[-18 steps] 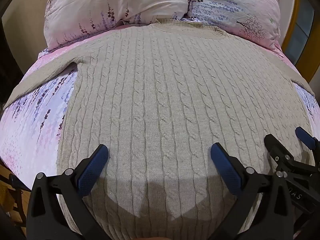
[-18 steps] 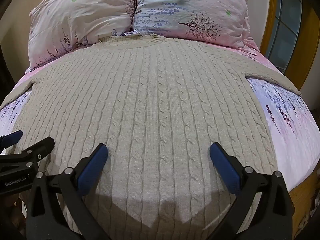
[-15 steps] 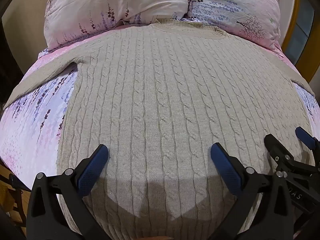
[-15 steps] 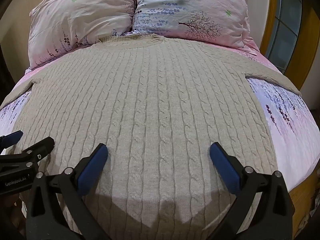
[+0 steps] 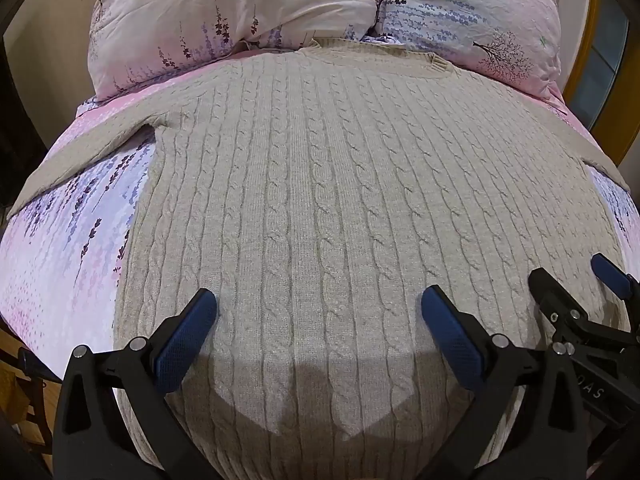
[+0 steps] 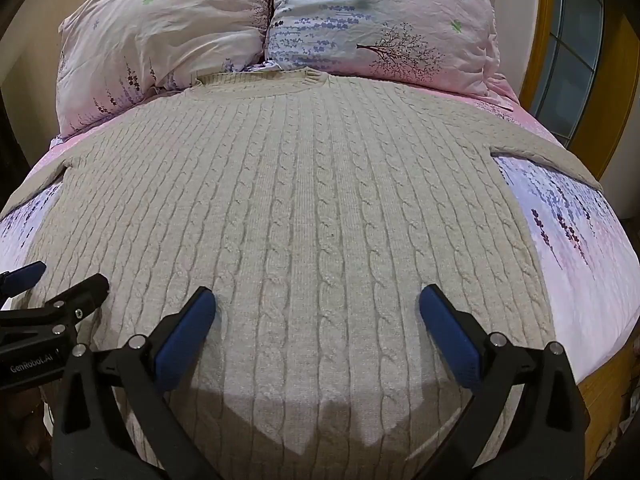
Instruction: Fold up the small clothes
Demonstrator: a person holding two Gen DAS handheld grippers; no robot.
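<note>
A beige cable-knit sweater lies flat and spread out on the bed, collar toward the pillows, sleeves stretched out to both sides; it also shows in the right wrist view. My left gripper is open and empty, hovering above the sweater's lower left part. My right gripper is open and empty above the lower right part. The right gripper also shows at the right edge of the left wrist view, and the left gripper at the left edge of the right wrist view. The hem is hidden below both views.
The bed has a pink and lilac floral sheet. Two floral pillows lean at the head. A yellow wooden frame with glass panes stands to the right. Wooden floor and furniture show at the lower left.
</note>
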